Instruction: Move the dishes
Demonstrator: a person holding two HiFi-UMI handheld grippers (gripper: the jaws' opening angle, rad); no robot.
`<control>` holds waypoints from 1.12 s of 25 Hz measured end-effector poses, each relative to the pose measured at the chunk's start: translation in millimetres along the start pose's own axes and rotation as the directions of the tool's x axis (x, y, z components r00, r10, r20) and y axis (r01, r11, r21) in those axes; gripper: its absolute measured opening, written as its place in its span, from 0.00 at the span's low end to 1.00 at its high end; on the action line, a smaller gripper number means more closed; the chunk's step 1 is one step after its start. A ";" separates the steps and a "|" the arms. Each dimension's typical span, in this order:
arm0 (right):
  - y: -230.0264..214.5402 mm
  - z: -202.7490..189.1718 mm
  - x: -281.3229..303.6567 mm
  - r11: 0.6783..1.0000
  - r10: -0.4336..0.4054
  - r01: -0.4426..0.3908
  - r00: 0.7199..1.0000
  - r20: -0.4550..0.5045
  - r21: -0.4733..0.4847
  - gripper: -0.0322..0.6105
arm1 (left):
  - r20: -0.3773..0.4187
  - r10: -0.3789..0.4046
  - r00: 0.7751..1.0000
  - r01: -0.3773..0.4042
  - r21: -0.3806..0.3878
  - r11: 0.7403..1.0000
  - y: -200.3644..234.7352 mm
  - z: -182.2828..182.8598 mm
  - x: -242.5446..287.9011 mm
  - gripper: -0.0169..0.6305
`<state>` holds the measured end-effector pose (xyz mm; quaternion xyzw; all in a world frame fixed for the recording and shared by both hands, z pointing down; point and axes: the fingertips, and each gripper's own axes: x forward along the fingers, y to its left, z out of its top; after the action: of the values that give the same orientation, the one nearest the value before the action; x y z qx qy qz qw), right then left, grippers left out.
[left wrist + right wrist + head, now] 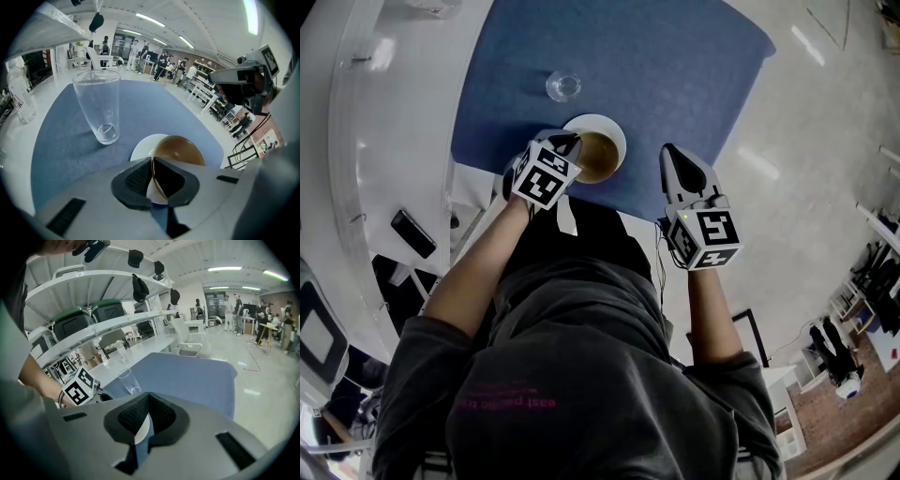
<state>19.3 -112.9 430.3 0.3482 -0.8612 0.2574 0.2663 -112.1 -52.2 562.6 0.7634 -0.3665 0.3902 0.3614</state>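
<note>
Pinching the near rim of the brown bowl (180, 149) with the left gripper (153, 177), jaws clenched, one pad inside and one outside. Sitting there on the white plate (607, 126) at the front edge of the blue table (675, 66), just behind it an empty glass (563, 87). Holding the right gripper (679, 161) over that front edge, right of the plate, jaws pressed together on nothing.

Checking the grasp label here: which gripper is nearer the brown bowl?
Left. The left gripper has its fingers shut on the brown bowl's near rim. The right gripper is shut and empty, apart from the bowl, off to its right.
</note>
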 end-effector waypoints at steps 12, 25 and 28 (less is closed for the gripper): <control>-2.9 -3.7 0.8 1.000 -0.018 0.018 1.000 -0.005 0.011 0.06 | 0.019 0.013 1.000 -0.013 -0.011 1.000 6.9 8.7 1.0 0.06; -3.6 -3.6 4.3 1.000 -0.020 0.020 1.000 -0.016 0.013 0.06 | 0.018 0.002 1.000 -0.002 -0.027 1.000 11.0 7.2 3.5 0.09; -4.2 -3.8 4.6 1.000 -0.020 0.020 1.000 -0.018 0.015 0.06 | 0.024 -0.001 1.000 0.001 -0.027 1.000 10.1 7.1 2.7 0.13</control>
<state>20.6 -115.3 437.1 0.3565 -0.8532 0.2646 0.2738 -117.1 -63.7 564.5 0.7633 -0.3756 0.3759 0.3674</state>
